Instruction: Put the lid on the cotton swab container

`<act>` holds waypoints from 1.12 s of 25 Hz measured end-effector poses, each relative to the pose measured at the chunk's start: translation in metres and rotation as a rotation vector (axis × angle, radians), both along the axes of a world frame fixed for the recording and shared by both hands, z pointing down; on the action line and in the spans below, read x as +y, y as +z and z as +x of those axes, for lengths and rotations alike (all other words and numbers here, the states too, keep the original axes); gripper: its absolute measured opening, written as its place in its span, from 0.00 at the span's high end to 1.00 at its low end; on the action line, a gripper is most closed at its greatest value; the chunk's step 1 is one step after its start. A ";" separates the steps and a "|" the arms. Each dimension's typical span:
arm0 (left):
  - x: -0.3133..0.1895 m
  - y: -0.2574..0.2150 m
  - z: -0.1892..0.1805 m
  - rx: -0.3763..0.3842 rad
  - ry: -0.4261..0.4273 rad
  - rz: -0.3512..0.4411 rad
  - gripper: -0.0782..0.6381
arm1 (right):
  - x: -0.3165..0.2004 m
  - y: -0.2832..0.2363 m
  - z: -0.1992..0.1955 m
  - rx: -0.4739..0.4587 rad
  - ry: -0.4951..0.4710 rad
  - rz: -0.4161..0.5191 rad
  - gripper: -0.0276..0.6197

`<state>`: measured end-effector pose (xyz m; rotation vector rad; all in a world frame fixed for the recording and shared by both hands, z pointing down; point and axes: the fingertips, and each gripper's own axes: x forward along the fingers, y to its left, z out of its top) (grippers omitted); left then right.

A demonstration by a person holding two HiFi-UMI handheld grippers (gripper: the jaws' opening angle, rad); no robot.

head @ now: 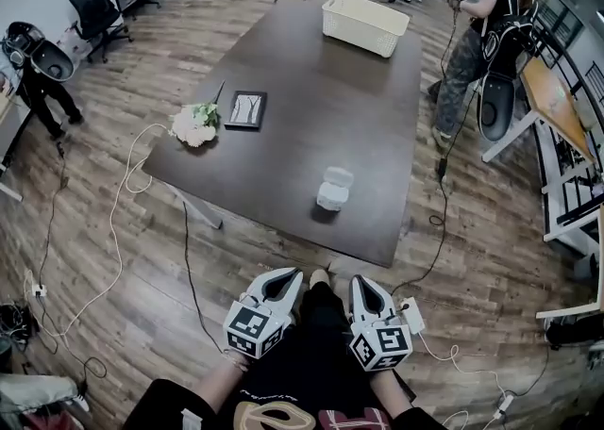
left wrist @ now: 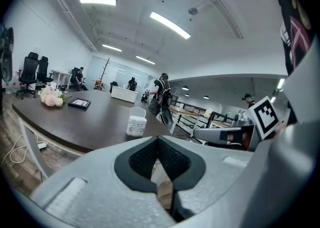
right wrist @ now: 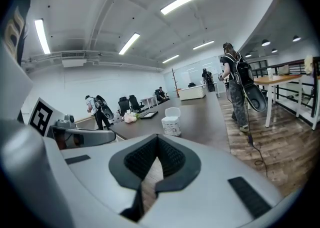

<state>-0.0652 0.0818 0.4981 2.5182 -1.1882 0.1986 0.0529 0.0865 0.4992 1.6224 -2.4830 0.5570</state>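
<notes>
A white cotton swab container (head: 333,190) stands on the dark table (head: 311,107) near its front edge, its hinged lid tipped up at the back. It shows small in the left gripper view (left wrist: 136,123) and the right gripper view (right wrist: 172,123). My left gripper (head: 285,277) and right gripper (head: 363,284) are held low, close to my body, short of the table's front edge. Both are shut with nothing between the jaws, tips touching (left wrist: 158,139) (right wrist: 157,138).
A white basket (head: 365,23) sits at the table's far end, a black picture frame (head: 245,108) and a flower bunch (head: 195,124) at its left. Cables trail over the wooden floor. A person (head: 481,37) with a backpack stands right of the table. Office chairs line the far left.
</notes>
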 end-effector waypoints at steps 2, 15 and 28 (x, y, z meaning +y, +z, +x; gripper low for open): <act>-0.009 0.000 -0.003 -0.002 -0.014 -0.004 0.88 | -0.010 -0.001 0.001 -0.003 -0.004 0.000 0.95; -0.080 0.010 0.016 -0.028 -0.027 -0.046 0.88 | -0.104 -0.008 0.022 0.009 -0.070 0.006 0.95; -0.150 0.030 0.035 -0.074 -0.091 -0.118 0.88 | -0.189 -0.001 0.045 -0.011 -0.171 -0.010 0.95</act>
